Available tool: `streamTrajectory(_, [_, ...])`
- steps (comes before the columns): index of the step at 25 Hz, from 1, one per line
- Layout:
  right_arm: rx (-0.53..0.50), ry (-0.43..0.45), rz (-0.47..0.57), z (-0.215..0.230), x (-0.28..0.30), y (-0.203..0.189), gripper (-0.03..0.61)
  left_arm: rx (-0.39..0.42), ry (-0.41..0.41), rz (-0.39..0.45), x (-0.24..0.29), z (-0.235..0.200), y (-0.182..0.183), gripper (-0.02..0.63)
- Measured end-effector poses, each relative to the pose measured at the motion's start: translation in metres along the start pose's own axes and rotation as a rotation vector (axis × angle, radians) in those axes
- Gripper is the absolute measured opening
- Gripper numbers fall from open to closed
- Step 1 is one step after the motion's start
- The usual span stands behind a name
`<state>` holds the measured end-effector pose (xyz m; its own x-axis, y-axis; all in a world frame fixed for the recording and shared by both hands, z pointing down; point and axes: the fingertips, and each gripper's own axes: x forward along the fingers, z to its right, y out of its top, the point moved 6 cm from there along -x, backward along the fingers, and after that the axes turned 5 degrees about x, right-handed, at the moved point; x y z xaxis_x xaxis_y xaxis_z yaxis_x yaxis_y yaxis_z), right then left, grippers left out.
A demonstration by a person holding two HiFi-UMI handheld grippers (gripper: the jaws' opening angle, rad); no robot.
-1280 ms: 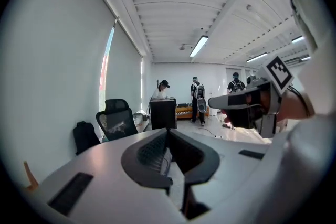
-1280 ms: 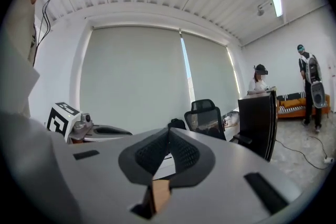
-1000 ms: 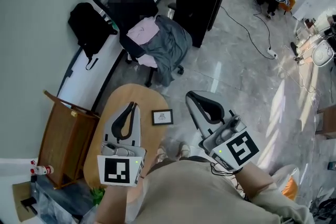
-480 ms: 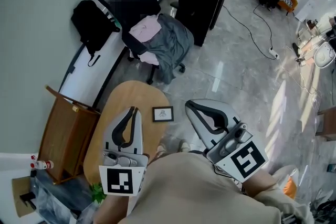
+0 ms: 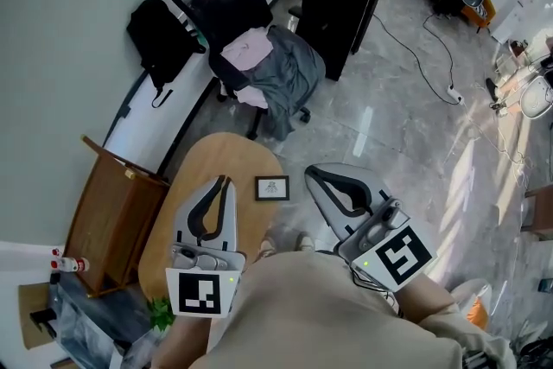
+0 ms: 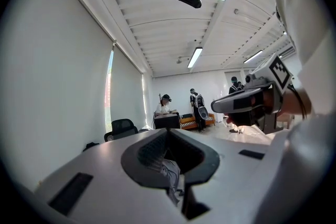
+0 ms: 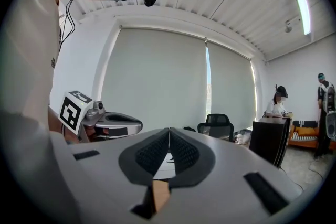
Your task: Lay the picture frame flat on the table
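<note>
1. Wooden and oval, the counter [image 5: 200,163] carried the frame [image 5: 271,187] near its right edge, face up to the head view. Whether it lay flat or leaned on a back stand, I could not tell.
2. Left claw [image 5: 224,181] hung over the counter just left of the frame, jaws pressed together on nothing.
3. Right claw [image 5: 309,174] hovered beyond the counter's edge, right of the frame, likewise clenched and empty.
4. Judged stage: either the approach was not begun or the frame was already down — neither claw touched it.
5. Risks:
   - The frame sat close to the rim, so a shove from the left claw could slide it off onto the floor [image 5: 389,125].
   - Clenched jaws would need to part first, or they would merely knock it.
   - A propped frame tipped too quickly could slap down glass-first.
</note>
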<state>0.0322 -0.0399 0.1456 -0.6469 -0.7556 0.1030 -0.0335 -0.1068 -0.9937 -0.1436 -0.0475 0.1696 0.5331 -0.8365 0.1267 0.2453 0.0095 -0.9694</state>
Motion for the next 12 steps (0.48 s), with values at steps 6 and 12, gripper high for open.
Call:
streamTrajectory(6, [0.005,0.015,-0.005,-0.0053,0.0020,-0.0025,-0.003,0.001,-0.013,-0.001,-0.0033,0.0037,0.0024,0.017])
streamTrajectory(12, [-0.022,0.012,-0.011,-0.0078,0.0046,-0.0020,-0.003,0.011,-0.030,-0.013,-0.0053,0.0029,-0.0020,0.017])
